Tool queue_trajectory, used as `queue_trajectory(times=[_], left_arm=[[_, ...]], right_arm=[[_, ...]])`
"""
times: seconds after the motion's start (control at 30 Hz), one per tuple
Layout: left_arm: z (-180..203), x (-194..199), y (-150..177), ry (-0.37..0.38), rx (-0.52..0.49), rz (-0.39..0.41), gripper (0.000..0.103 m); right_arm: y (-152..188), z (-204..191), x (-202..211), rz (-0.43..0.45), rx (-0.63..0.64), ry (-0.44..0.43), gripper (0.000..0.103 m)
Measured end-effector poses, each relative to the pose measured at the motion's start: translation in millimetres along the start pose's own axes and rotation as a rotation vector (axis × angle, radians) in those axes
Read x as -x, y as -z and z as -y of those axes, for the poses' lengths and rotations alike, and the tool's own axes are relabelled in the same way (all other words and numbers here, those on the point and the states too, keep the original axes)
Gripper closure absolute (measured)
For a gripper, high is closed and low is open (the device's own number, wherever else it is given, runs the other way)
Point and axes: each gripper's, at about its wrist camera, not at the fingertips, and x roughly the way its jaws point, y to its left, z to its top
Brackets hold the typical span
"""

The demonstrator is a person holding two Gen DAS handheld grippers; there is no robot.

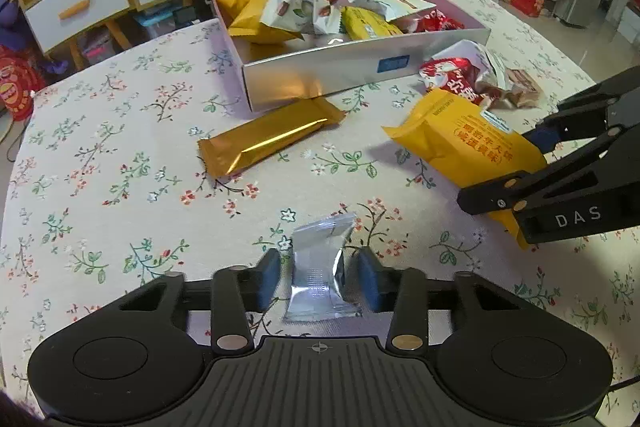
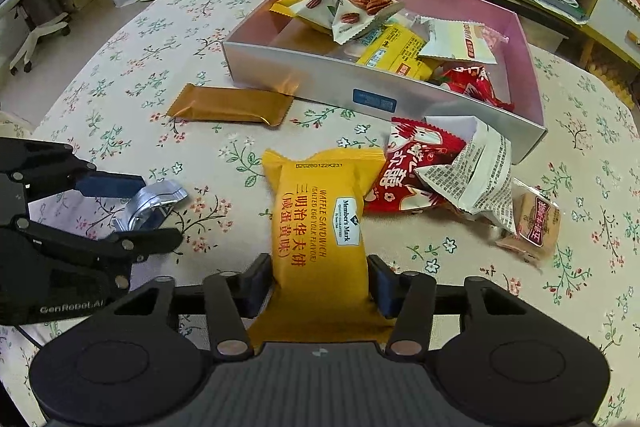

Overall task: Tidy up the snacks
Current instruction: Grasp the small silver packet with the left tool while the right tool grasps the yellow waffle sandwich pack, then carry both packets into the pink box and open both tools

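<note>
A small silver foil packet (image 1: pixel 320 267) stands between the pads of my left gripper (image 1: pixel 319 277), which is shut on it and pinches its middle just above the flowered tablecloth. In the right wrist view the same silver packet (image 2: pixel 156 197) sticks out of the left gripper (image 2: pixel 158 209) at the left edge. My right gripper (image 2: pixel 320 281) is shut on a yellow waffle sandwich pack (image 2: pixel 320 219). The left wrist view has this yellow pack (image 1: pixel 468 143) tilted up off the table in the right gripper (image 1: pixel 500 169). Behind them stands an open silver box (image 1: pixel 340 67) with a pink inside, holding several snack packs.
A gold-wrapped bar (image 1: pixel 272 141) lies in front of the box (image 2: pixel 320 83). A red packet (image 2: pixel 404 171), a crumpled white wrapper (image 2: pixel 476 175) and a small brown pack (image 2: pixel 536 219) lie at the box's right corner. Drawers and shelves stand beyond the table.
</note>
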Motion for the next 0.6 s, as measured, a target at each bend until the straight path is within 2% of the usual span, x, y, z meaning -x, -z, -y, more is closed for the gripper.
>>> queue_trajectory(times=[0.1, 0.6], left_arm=[[-1.0, 0.5, -0.8, -0.006, 0.008, 0.000, 0.079], [-10.0, 14.5, -14.6, 0.006, 0.089, 0.035, 0.085]], right_arm=[[-0.2, -0.4, 0.2, 0.002, 0.002, -0.005, 0.085], [-4.6, -1.3, 15.8, 0.038, -0.016, -0.043, 0.091]])
